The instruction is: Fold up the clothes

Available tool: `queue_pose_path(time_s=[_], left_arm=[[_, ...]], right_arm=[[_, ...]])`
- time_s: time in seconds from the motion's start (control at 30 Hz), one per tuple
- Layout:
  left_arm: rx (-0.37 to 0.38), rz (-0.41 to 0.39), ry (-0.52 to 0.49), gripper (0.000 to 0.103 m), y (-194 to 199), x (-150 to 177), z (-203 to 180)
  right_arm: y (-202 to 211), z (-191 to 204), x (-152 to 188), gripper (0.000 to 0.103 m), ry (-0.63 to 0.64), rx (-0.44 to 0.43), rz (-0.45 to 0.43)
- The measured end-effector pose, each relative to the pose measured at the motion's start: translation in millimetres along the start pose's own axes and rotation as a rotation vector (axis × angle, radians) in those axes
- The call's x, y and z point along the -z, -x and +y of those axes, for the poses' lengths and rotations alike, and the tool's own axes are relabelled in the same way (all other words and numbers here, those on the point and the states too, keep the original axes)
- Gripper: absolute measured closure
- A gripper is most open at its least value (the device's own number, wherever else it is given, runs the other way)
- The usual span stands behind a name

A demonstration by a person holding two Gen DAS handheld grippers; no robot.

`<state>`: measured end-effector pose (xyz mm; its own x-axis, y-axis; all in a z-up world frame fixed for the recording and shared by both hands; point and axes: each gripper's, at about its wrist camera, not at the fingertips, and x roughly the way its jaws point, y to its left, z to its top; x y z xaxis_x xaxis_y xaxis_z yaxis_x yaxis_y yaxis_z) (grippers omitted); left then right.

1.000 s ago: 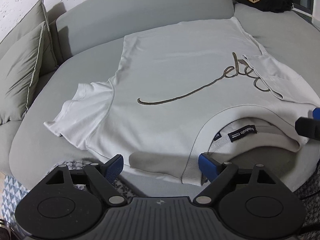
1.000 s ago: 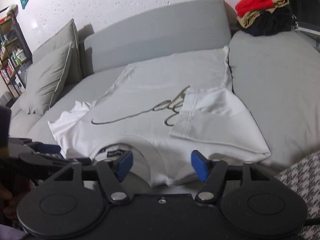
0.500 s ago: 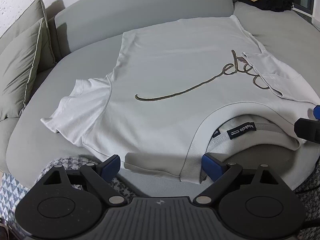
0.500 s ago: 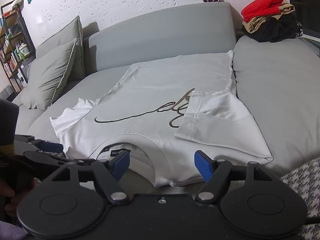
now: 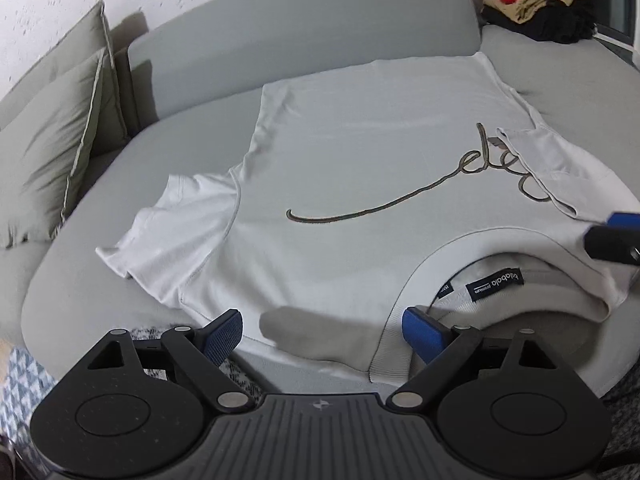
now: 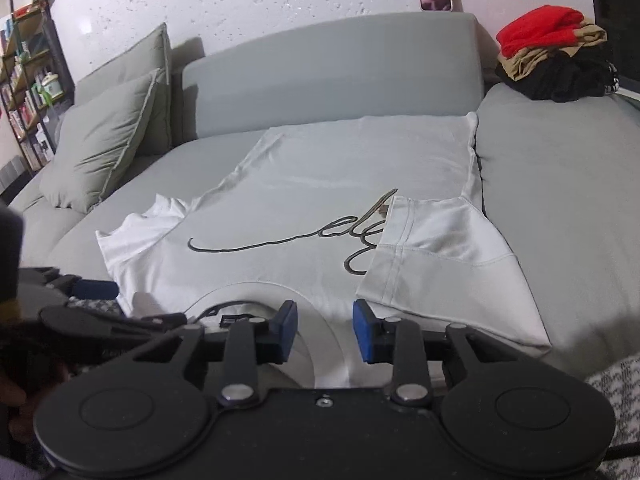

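White T-shirt (image 5: 360, 184) runs 6-to-12 ahead of you, collar nearest. Your left tongs (image 5: 320, 330) gape over the unfolded-sleeve shoulder; right tongs (image 6: 325, 330) half-spread astride the collar.

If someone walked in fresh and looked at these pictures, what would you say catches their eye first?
Probably the white T-shirt with dark cursive lettering, spread flat across the grey sofa, its right sleeve already folded inward over the script. Next, the pile of red, tan and black clothes on the sofa's far right corner. Both grippers, left and right, hover open near the collar.
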<state>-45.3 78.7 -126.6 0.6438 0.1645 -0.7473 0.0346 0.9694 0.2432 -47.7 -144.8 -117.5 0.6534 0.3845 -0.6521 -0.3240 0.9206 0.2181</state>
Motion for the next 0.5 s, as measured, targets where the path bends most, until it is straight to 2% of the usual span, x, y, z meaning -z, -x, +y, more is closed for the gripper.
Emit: queue_pose_path(time_s=[0.1,0.2,0.33,0.4,0.43,0.47,0.5], left_arm=[[0.006,0.007,-0.036,0.013,1,1,-3],[0.043,0.062,-0.071,0.013,1,4,-6],[0.070,0.074,-0.156,0.016,10,7,-12],[0.088,0.067,-0.187,0.016,16,8,-12],[0.089,0.053,-0.175,0.016,19,7,-8],[0.092,0.039,-0.154,0.016,21,5,-2],[0.094,0.027,-0.122,0.016,22,2,7]], right_arm=[[-8,-2,2,0.072,-0.013,0.026,0.044],[-17,-5,8,0.070,-0.009,0.073,0.151],[-11,1,9,0.069,0.079,0.057,0.208],[-5,4,4,0.068,0.098,0.043,0.205],[-1,4,0,0.063,0.086,0.034,0.188],[4,3,-5,0.054,0.061,0.026,0.162],[9,2,-11,0.050,0.036,0.017,0.136]])
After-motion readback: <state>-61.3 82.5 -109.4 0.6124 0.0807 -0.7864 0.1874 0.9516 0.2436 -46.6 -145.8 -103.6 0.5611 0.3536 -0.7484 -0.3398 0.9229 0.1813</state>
